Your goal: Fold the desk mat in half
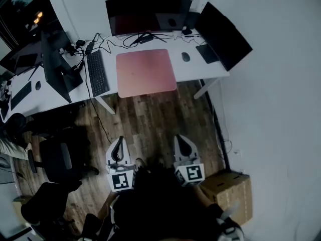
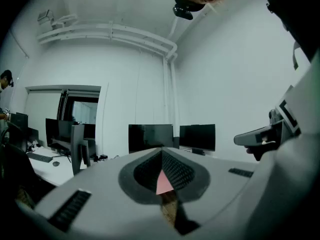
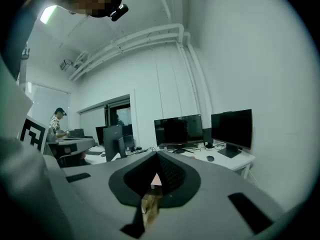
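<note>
A pink desk mat point(image 1: 145, 72) lies flat and unfolded on the white desk point(image 1: 183, 72), in front of a dark monitor point(image 1: 148, 14). Both grippers hang low over the wooden floor, well short of the desk. My left gripper point(image 1: 119, 144) is shut with nothing in it, and a sliver of the pink mat point(image 2: 163, 182) shows past its tips. My right gripper point(image 1: 183, 142) is shut and empty too, with the mat point(image 3: 154, 180) far ahead between its closed jaws.
On the desk are a keyboard point(image 1: 97, 73) left of the mat, a mouse point(image 1: 185, 56) and a second monitor point(image 1: 223, 34) at the right. A cardboard box point(image 1: 228, 189) sits on the floor at my right. An office chair point(image 1: 60, 159) stands at the left. A person point(image 3: 56, 121) stands at another desk.
</note>
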`<state>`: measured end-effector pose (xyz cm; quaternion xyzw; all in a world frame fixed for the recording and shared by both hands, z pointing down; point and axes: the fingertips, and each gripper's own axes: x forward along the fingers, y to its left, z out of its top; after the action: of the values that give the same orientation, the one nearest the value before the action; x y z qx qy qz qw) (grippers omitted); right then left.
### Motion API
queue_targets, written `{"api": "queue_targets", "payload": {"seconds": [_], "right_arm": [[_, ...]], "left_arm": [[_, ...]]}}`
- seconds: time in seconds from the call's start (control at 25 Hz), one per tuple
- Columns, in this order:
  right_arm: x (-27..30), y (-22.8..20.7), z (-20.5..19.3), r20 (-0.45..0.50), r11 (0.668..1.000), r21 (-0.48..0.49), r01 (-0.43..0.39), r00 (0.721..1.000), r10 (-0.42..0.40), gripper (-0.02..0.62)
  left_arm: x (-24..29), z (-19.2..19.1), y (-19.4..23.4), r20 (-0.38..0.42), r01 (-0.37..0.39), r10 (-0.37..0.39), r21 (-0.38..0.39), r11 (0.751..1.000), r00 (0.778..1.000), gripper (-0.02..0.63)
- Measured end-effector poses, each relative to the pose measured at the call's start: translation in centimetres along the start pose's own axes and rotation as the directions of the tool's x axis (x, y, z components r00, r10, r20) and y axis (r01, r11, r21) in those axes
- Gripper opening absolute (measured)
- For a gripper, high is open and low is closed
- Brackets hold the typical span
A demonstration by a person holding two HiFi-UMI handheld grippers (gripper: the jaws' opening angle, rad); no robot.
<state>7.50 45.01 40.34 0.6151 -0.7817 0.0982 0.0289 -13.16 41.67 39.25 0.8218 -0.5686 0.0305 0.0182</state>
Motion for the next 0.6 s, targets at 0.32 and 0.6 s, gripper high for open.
{"api": "queue_targets", "payload": {"seconds": [0.32,0.6], "right_arm": [[-0.1,1.4,-0.1,0.012,1.000,0.010,-0.001,1.000,0.001,0.008],[-1.0,2.5,0.4,0.083,1.000,0.000,0.004,0.997,-0.004,0.009]], "left_arm": [[-0.8,-0.1,0.8,0.000,0.012,-0.012,-0.003,1.000,1.000,0.006],[-2.5,2.6,1.6,0.102,0.060,-0.055,-0.042,0.997,0.993,0.006]]}}
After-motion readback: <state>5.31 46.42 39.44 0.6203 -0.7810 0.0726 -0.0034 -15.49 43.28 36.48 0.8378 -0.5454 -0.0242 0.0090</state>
